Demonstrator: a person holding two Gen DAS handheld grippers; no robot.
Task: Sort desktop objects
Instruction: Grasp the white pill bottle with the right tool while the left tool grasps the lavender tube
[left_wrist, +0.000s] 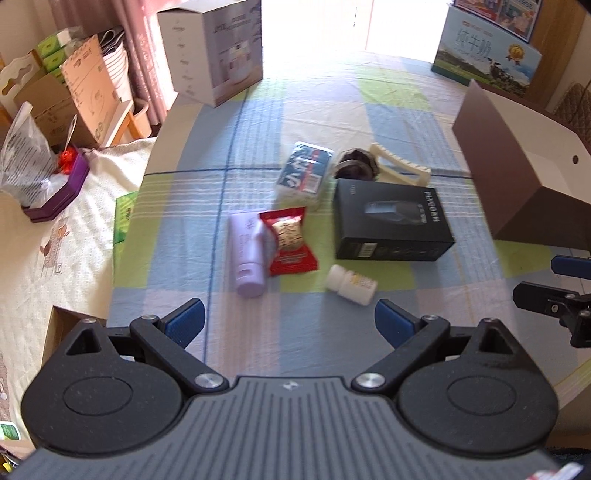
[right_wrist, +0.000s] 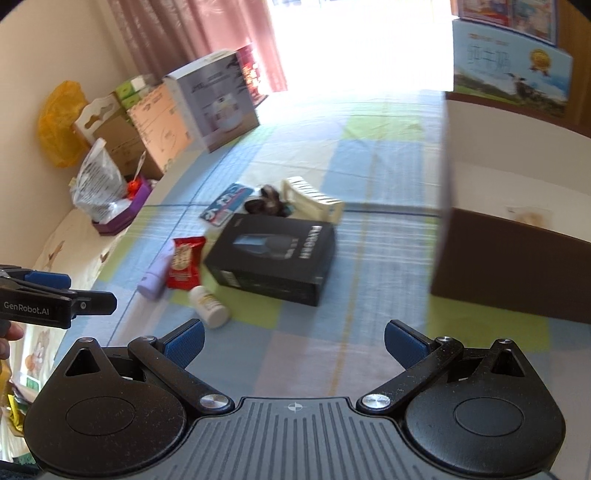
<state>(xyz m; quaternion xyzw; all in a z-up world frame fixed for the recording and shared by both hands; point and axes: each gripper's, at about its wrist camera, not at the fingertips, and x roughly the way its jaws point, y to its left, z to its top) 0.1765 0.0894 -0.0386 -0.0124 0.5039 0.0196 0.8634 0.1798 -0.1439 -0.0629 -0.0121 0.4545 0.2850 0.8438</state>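
Right wrist view – brown box (right_wrist: 517, 273) interior, left claw (right_wrist: 55, 291) side-on

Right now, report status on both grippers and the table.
Left gripper open, empty. Right gripper open, empty. White bottle nearest, lying down. Black box beyond it, nothing blocking.

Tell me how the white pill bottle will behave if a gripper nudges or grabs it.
The pill bottle lies on its side on the cloth, so a nudge will probably roll it. It looks like hard, smooth plastic: likely stiff but somewhat slippery between the pads. It is small, so probably light. Both grippers are open and clear of it.
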